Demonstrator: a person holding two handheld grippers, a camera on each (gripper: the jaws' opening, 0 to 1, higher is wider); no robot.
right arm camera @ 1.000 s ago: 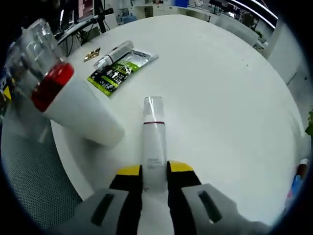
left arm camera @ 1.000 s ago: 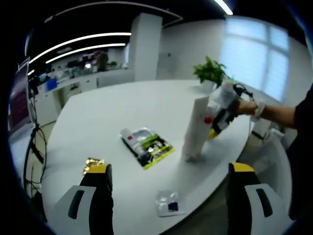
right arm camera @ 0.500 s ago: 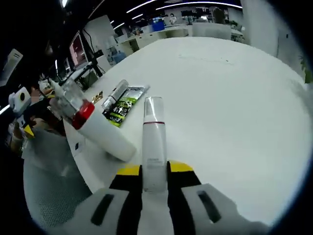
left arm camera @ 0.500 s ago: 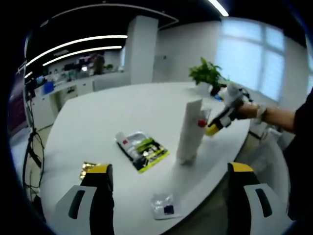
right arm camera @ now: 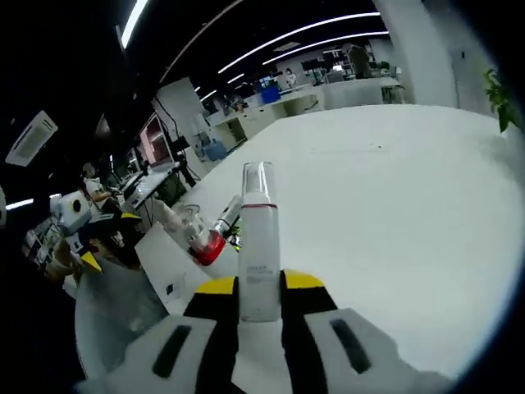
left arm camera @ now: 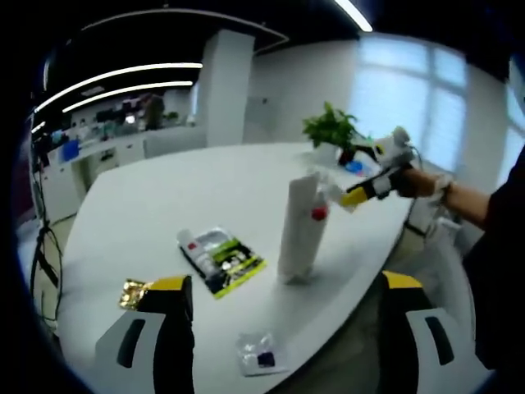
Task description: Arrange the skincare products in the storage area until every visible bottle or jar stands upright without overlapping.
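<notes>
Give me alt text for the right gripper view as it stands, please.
The right tongs grip a slim white bottle with a clear cap, held over a round white table. Beyond it to the left stands a larger white bottle with a red collar and clear cap, with an office behind.

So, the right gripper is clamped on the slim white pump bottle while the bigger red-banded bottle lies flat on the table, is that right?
Not quite: the bigger red-banded bottle stands upright on the table, as the left gripper view shows. The rest holds: the right gripper is clamped on the slim white pump bottle, seen in the right gripper view.
</notes>
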